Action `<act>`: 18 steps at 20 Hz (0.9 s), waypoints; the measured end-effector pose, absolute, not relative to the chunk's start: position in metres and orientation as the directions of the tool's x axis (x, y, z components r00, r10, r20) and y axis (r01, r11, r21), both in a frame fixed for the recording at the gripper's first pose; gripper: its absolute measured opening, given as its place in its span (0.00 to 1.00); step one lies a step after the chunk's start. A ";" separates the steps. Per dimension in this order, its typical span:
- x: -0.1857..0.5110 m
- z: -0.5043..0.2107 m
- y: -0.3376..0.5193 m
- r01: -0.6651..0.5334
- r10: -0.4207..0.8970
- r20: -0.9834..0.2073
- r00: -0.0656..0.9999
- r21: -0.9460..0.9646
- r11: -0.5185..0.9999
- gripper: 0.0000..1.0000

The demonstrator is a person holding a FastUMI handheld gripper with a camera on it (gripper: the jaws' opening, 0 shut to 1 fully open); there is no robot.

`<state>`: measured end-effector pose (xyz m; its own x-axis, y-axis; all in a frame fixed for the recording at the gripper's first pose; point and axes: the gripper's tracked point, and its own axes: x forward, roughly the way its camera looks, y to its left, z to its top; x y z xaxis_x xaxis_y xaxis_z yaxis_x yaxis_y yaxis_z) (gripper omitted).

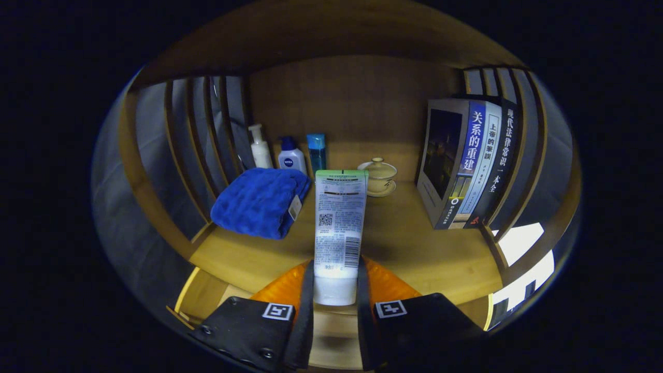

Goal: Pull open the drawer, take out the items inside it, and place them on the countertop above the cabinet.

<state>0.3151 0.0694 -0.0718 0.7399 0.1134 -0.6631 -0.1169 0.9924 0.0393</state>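
The tube (339,228) stood upright, cap end down, pinched between the two fingers of the hand-held gripper (335,290), both fingers pressed against its lower part. It was held just over the front of the wooden counter (414,248). One tube, then, and plenty behind it. Just to its left lay one folded blue towel (259,201) with a small tag at its corner. Beyond the towel, against the back panel, three bottles stood in a row: a white pump bottle (260,147), a white bottle with a blue cap (291,154), and a clear blue bottle (316,150). To the right of the tube's top sat one lidded cup on a saucer (379,176). Further right, three books (466,160) stood upright together, leaning against the slatted side (518,129) of the cabinet.
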 end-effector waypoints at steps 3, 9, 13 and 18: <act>0.331 -0.089 0.070 -0.086 0.100 -0.694 0.713 0.055 0.995 0.44; 0.339 -0.124 0.061 -0.014 0.064 -0.751 0.658 0.073 0.997 0.44; 0.344 -0.130 0.062 -0.008 0.066 -0.749 0.659 0.080 0.997 0.45; 0.343 -0.133 0.062 -0.012 0.059 -0.752 0.657 0.067 0.998 0.46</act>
<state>0.3435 0.0620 -0.1335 0.6569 0.0586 -0.7517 -0.0120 0.9977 0.0674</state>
